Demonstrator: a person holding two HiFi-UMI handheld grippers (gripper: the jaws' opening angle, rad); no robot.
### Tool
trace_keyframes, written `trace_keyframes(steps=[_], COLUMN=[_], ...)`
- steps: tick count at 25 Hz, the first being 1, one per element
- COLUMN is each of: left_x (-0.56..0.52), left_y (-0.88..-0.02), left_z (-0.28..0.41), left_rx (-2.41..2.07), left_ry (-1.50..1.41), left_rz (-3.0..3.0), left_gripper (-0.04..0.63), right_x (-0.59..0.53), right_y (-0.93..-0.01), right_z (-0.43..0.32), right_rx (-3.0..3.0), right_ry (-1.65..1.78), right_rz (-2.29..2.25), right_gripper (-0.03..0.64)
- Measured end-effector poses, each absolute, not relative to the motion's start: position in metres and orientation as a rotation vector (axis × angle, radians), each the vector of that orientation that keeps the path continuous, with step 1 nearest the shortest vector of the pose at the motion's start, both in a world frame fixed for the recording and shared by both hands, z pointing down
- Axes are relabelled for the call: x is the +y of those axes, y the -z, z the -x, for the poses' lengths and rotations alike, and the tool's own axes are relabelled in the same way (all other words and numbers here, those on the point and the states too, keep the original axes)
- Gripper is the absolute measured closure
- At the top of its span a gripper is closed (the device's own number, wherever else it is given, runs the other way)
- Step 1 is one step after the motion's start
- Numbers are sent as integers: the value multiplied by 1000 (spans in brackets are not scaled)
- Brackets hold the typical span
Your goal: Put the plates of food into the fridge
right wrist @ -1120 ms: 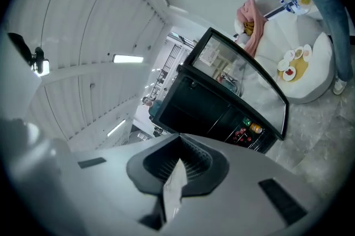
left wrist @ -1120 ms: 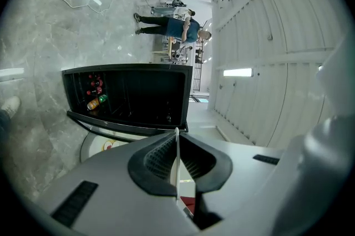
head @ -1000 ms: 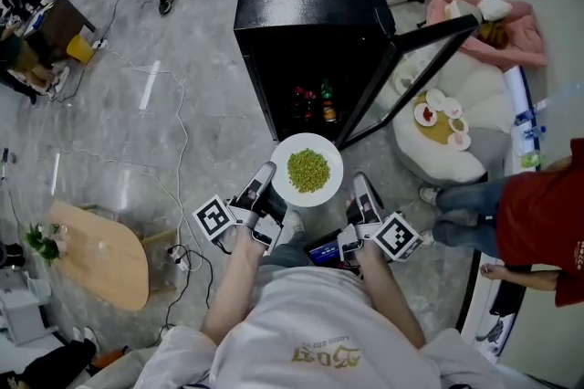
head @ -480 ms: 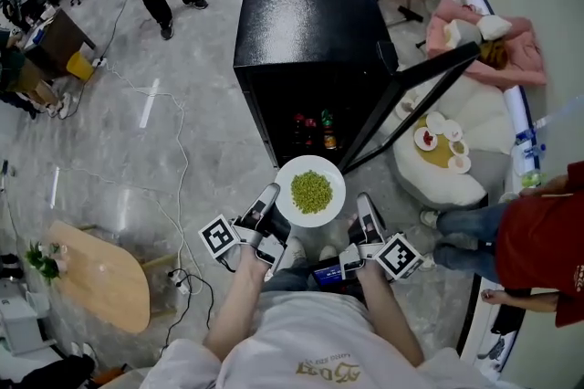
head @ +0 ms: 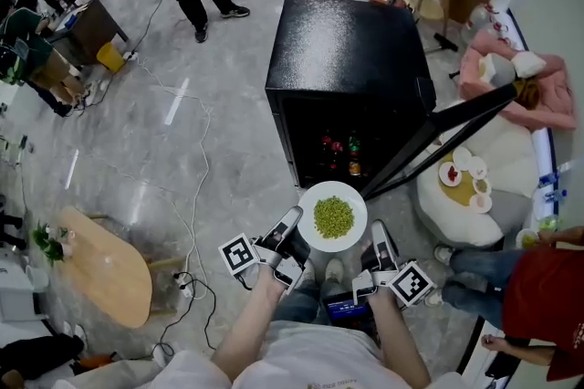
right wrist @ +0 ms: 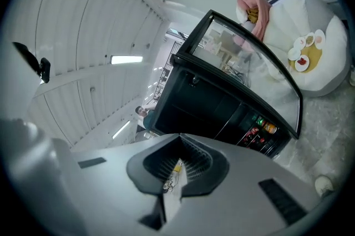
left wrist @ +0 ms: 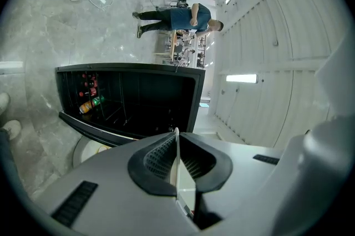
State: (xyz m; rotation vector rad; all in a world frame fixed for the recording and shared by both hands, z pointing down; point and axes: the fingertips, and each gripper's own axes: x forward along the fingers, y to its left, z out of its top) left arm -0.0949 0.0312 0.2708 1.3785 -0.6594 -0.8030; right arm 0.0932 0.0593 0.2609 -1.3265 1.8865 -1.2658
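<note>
A white plate (head: 312, 205) heaped with green peas (head: 333, 215) hangs level in front of the open black fridge (head: 351, 49). My left gripper (head: 290, 232) is shut on the plate's left rim and my right gripper (head: 372, 241) on its right rim. In the left gripper view the jaws (left wrist: 176, 135) pinch the thin white plate edge (left wrist: 176, 165), with the fridge interior (left wrist: 133, 102) beyond. The right gripper view shows its jaws (right wrist: 178, 143) closed on the plate edge (right wrist: 172, 188). Bottles (head: 338, 145) lie on the fridge's lower shelf.
The glass fridge door (head: 438, 141) stands open to the right. Beside it is a white round seat (head: 447, 214) carrying small dishes (head: 464, 170). A person in red (head: 547, 296) stands at the right. Cables (head: 196, 186) cross the floor, and a wooden table (head: 100, 264) is at the left.
The head view has shifted, so fridge and plate sit lower and further right in frame. Both grippers still hold the plate before the fridge opening. The person in blue behind has moved.
</note>
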Motion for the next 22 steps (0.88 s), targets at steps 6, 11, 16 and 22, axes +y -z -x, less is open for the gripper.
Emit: trace_keyframes(steps=[6, 11, 16, 22], left_x=[14, 5, -2, -9], left_y=[-286, -313, -334, -348], left_z=[101, 99, 95, 100], left_rx=[-689, -706, -715, -723], left_ry=[844, 852, 871, 908], left_rz=[-1362, -1343, -1321, -1320], left_gripper=[577, 575, 575, 575], right_x=[32, 18, 4, -9], right_y=[-279, -304, -326, -339], right_z=[-83, -84, -83, -82], right_rx=[1945, 1946, 1998, 2011], right_ry=[1292, 1327, 1325, 1308], right_rz=[1269, 1265, 1252, 1252], right_gripper=[609, 609, 609, 609])
